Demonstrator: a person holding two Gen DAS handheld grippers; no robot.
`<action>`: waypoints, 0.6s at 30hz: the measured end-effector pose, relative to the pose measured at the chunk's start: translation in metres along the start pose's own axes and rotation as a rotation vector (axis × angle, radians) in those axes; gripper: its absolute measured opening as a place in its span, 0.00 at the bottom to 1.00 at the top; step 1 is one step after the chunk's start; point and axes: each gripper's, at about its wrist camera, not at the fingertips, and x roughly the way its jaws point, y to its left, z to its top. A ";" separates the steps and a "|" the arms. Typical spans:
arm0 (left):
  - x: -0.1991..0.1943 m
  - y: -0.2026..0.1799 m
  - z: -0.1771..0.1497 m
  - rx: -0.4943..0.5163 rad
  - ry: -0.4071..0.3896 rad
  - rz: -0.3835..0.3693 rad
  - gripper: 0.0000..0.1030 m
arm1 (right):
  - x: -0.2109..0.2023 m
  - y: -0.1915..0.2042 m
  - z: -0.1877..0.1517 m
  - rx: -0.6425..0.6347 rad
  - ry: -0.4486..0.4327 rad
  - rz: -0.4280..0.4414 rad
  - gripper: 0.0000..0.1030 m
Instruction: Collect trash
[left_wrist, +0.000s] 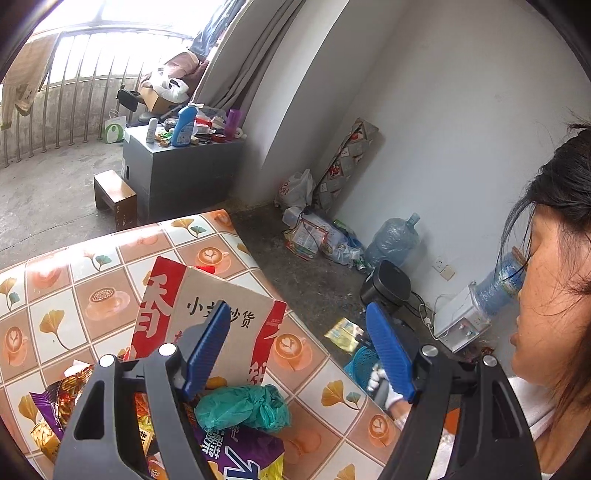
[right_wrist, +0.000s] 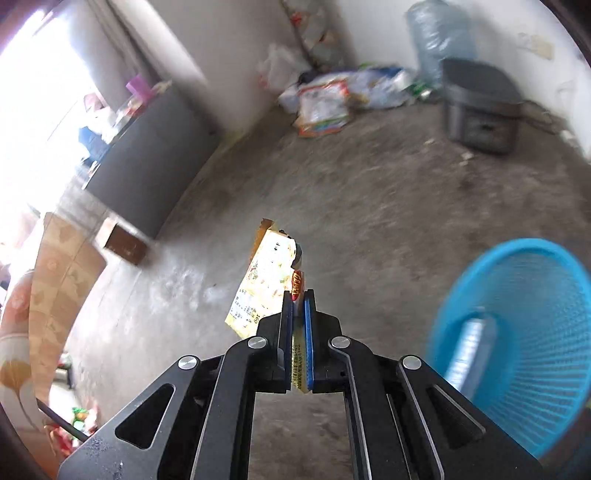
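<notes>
My right gripper (right_wrist: 298, 295) is shut on a yellow snack wrapper (right_wrist: 264, 284), which hangs above the concrete floor. To its right stands a blue mesh waste basket (right_wrist: 517, 332) with something pale inside. In the left wrist view my left gripper (left_wrist: 299, 325) is open over the table (left_wrist: 92, 266), which has a patterned cloth. Under it lie a red and grey paper bag (left_wrist: 221, 314), a crumpled teal plastic bag (left_wrist: 243, 406) and purple snack packets (left_wrist: 236, 454). The yellow wrapper (left_wrist: 343, 334) and the basket (left_wrist: 360, 363) show past the table's edge.
A person's head (left_wrist: 554, 295) is close at the right of the left wrist view. On the floor stand a black appliance (right_wrist: 480, 107), a large water bottle (left_wrist: 395, 240), a litter pile (right_wrist: 332, 96) by the wall, a grey cabinet (left_wrist: 181, 173) and a small wooden stool (left_wrist: 114, 195).
</notes>
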 end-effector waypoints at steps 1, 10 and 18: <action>-0.003 -0.001 -0.001 0.001 -0.009 -0.010 0.72 | -0.011 -0.025 -0.006 0.018 -0.005 -0.074 0.04; -0.033 -0.032 -0.018 0.066 -0.068 -0.017 0.72 | 0.044 -0.162 -0.061 0.156 0.208 -0.369 0.20; -0.045 -0.043 -0.030 0.079 -0.090 -0.042 0.75 | -0.004 -0.145 -0.053 0.191 0.089 -0.318 0.55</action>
